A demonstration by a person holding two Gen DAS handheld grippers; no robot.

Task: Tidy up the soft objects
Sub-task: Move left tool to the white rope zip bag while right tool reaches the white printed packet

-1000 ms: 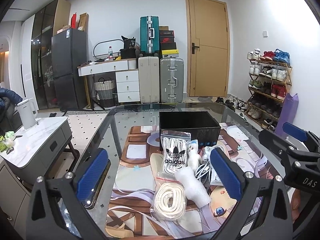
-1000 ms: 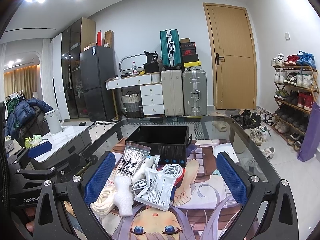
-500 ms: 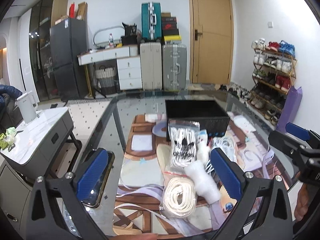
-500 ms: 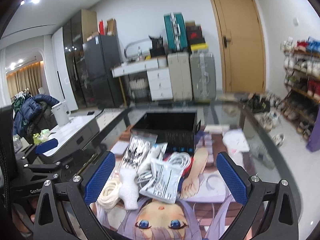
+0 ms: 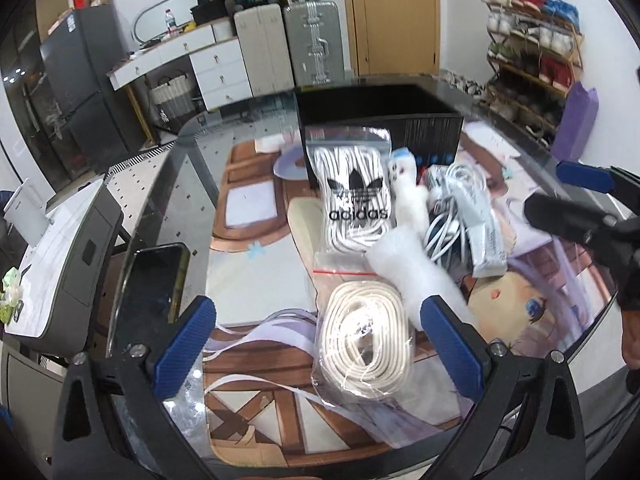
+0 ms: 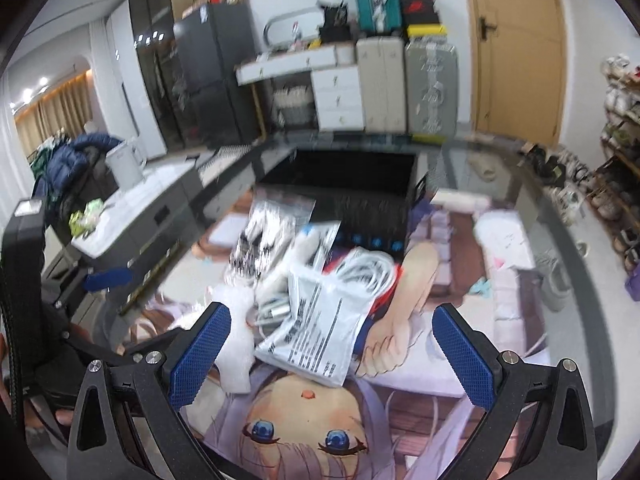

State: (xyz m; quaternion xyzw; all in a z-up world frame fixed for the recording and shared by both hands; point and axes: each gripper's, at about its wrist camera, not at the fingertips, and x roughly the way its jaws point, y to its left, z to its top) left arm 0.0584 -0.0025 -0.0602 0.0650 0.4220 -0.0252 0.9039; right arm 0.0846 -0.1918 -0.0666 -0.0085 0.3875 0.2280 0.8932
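A pile of soft bagged items lies on the printed mat in front of an open black box (image 5: 376,114). It holds a clear bag of cream cord (image 5: 366,340), an adidas bag of white laces (image 5: 352,192), a white foam roll (image 5: 416,276), white cables (image 5: 452,208) and a printed white pouch (image 6: 316,328). My left gripper (image 5: 316,344) is open, hovering just above and left of the cream cord bag. My right gripper (image 6: 332,352) is open, low over the printed pouch. The black box also shows in the right wrist view (image 6: 344,180).
A black phone (image 5: 152,284) lies on the glass table at the left edge. The anime mat (image 6: 304,412) covers the tabletop. A side cabinet with a kettle (image 5: 24,212) stands left of the table; suitcases, a door and a shoe rack are behind.
Both grippers have moved forward and down toward the pile; the bags now sit much closer and larger between the fingers. Both stay open.
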